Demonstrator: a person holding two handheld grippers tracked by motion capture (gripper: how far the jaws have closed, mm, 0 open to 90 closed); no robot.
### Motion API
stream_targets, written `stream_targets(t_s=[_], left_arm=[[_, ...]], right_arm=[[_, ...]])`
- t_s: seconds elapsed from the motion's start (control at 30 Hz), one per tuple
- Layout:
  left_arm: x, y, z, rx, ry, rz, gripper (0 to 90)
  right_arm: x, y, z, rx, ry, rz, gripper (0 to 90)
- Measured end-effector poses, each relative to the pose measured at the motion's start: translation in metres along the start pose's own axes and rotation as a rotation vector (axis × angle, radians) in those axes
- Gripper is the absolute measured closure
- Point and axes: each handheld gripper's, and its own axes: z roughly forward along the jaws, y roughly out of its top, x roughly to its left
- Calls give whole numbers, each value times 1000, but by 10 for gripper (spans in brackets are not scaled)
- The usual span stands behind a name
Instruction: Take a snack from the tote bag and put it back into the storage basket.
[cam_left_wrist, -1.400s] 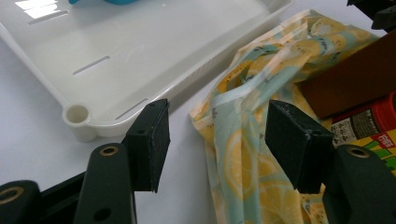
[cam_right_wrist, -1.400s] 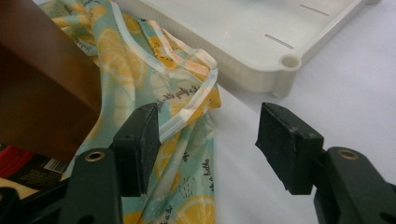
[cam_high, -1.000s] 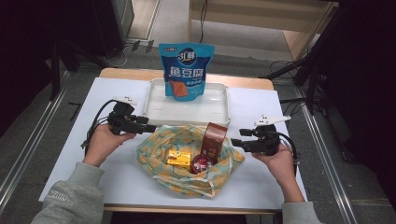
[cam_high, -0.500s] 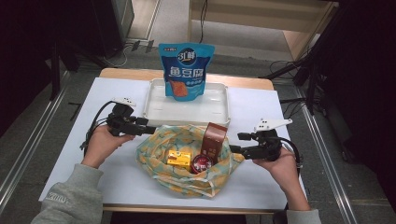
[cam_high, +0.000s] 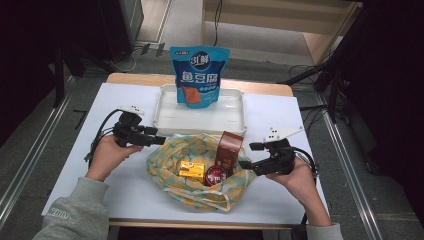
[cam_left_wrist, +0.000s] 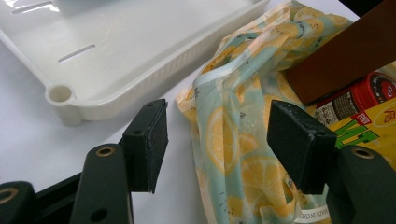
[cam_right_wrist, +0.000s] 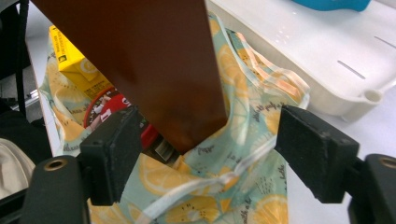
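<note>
A lemon-print cloth bag (cam_high: 169, 161) lies open at the table's middle. In it are a brown box (cam_high: 231, 148) standing upright, a yellow carton (cam_high: 191, 170) and a red can (cam_high: 217, 175). My left gripper (cam_high: 159, 140) is at the bag's left rim; in the left gripper view it (cam_left_wrist: 219, 140) is open, with bag cloth (cam_left_wrist: 233, 140) lying loose between the pads. My right gripper (cam_high: 245, 156) is at the bag's right rim. Its jaws (cam_right_wrist: 210, 149) have just been opening and stand wide. The brown box (cam_right_wrist: 154, 60) and the bag's rim (cam_right_wrist: 243, 163) sit between them, unpressed.
A white tray (cam_high: 232, 117) sits behind the bag, with a blue snack pouch (cam_high: 199, 75) standing in its far side. The tray's corner (cam_left_wrist: 60, 95) is close to my left gripper. White tabletop (cam_high: 75, 165) lies bare to either side of the bag.
The right hand has shifted a little and its jaws stand wider apart than before. The left hand and the bag's contents have stayed put.
</note>
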Motion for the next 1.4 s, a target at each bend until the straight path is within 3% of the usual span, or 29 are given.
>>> stream_targets(t_s=[0.8,1.4], left_arm=[[2,-6,-3,-6,3,-15,385],[-1,-5,-5,-15,-14,17,385]], right_arm=[[18,27,17,15,23,-87,201],[26,55,22,16,11,-119,239]])
